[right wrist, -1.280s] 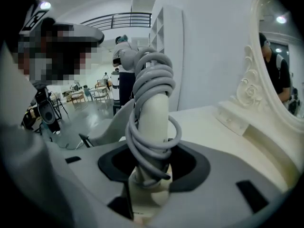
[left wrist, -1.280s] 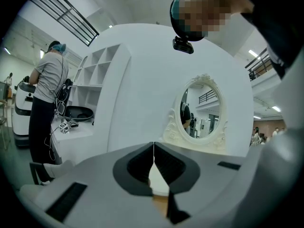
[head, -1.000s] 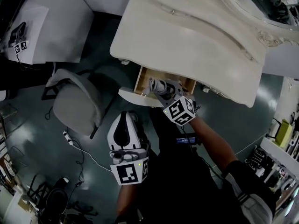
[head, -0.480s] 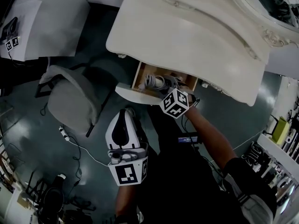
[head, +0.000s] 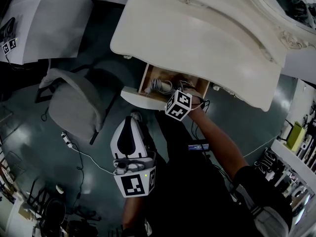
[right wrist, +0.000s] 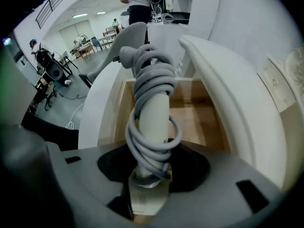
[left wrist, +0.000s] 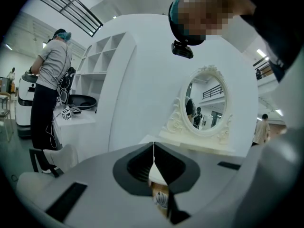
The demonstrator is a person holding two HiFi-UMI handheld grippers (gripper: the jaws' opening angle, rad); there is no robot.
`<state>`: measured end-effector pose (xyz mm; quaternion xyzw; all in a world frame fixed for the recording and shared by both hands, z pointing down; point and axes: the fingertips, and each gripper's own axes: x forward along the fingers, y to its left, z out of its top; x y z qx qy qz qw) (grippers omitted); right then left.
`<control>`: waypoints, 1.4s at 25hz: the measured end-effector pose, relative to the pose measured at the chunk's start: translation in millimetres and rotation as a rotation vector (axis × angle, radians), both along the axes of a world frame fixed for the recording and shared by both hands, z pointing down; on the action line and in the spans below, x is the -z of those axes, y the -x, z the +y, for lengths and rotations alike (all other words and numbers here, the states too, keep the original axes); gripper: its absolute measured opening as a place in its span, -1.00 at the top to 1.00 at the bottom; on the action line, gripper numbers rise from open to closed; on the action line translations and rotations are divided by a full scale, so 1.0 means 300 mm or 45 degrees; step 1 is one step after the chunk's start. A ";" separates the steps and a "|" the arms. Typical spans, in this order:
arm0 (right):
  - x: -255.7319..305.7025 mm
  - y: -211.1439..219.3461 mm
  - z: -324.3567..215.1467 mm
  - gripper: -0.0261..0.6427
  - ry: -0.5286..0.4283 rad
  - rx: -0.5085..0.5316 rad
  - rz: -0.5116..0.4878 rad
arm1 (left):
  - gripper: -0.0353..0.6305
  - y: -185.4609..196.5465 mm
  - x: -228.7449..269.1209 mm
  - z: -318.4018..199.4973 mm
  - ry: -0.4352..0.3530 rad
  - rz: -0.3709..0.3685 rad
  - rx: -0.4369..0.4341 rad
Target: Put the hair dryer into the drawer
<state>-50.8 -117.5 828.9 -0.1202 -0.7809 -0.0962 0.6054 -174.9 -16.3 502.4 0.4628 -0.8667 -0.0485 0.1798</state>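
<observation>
The right gripper [right wrist: 148,177] is clamping, jaws wide, round the handle of the pale grey hair dryer [right wrist: 153,103], which has its cord coiled about it and is pointing into the open wooden drawer [right wrist: 202,120]. The left gripper [left wrist: 153,152] is pinching shut on nothing.

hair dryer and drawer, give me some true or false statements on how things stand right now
1. The drawer stands open. True.
2. The right gripper is closed on the hair dryer, above the drawer. True.
3. The cord hangs loose down to the floor. False: the cord is coiled round the hair dryer.
4. The left gripper has its jaws wide apart. False: the left gripper's jaws are together, with nothing between them.
</observation>
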 end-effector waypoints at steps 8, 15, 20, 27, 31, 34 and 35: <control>-0.082 -0.031 -0.005 0.34 -0.001 0.001 0.169 | 0.82 0.017 -0.010 0.006 0.001 0.012 0.003; -0.129 -0.034 0.005 0.34 -0.016 0.029 0.248 | 0.82 0.039 -0.015 0.019 0.000 0.022 0.008; -0.156 -0.028 0.009 0.34 -0.037 0.039 0.282 | 0.82 0.054 -0.025 0.036 0.005 0.028 0.015; -0.179 -0.038 0.012 0.33 -0.040 0.047 0.330 | 0.82 0.065 -0.027 0.066 0.004 0.031 0.032; -0.182 -0.036 0.016 0.33 -0.024 0.045 0.340 | 0.82 0.066 -0.042 0.084 0.011 0.043 0.039; -0.186 -0.031 0.013 0.32 -0.017 0.042 0.350 | 0.82 0.063 -0.048 0.088 0.009 0.048 0.045; -0.186 -0.031 0.013 0.32 -0.015 0.041 0.353 | 0.82 0.061 -0.048 0.089 0.009 0.049 0.045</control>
